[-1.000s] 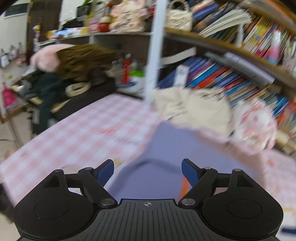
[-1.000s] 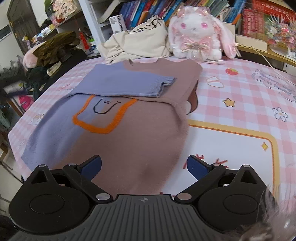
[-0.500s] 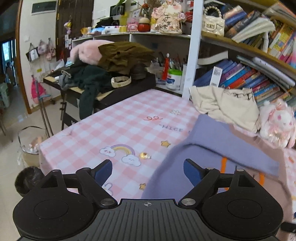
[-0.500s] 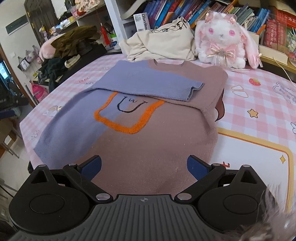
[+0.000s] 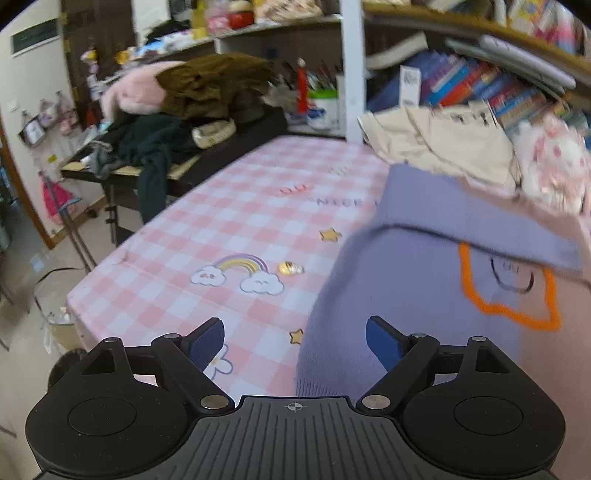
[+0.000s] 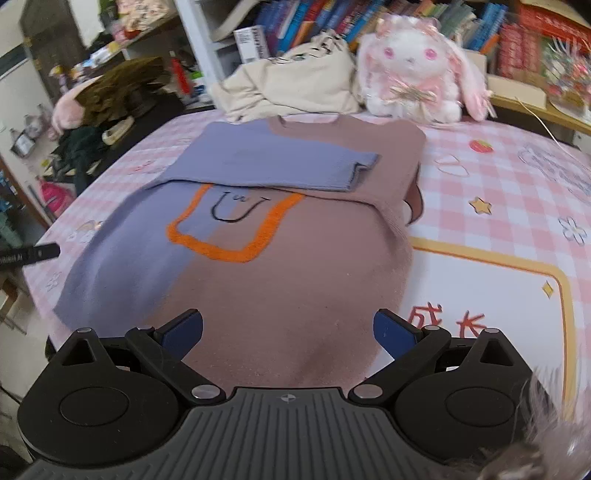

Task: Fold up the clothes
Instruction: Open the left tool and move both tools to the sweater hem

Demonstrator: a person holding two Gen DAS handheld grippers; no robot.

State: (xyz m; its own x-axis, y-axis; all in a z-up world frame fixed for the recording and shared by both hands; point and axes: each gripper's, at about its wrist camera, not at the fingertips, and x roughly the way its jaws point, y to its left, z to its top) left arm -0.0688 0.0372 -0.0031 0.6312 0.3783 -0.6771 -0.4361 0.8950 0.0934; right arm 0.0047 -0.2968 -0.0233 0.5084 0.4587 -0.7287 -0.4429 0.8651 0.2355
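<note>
A lilac and dusty-pink sweater (image 6: 280, 258) with an orange pocket outline lies flat on the pink checked table (image 6: 498, 192). Its lilac sleeve (image 6: 280, 162) is folded across the chest. My right gripper (image 6: 288, 328) is open and empty, just above the sweater's near hem. The sweater also shows in the left wrist view (image 5: 424, 295). My left gripper (image 5: 295, 341) is open and empty over the sweater's lilac left hem corner, with the table (image 5: 221, 236) to its left.
A cream garment (image 6: 291, 88) and a white plush rabbit (image 6: 417, 70) sit at the table's far edge before bookshelves (image 6: 332, 18). A dark side table piled with clothes (image 5: 166, 122) stands to the left. The table's left edge (image 5: 85, 291) drops to the floor.
My left gripper has drawn back from over the sweater's folded sleeve to its left hem corner. My right gripper has shifted slightly, staying open at the near hem.
</note>
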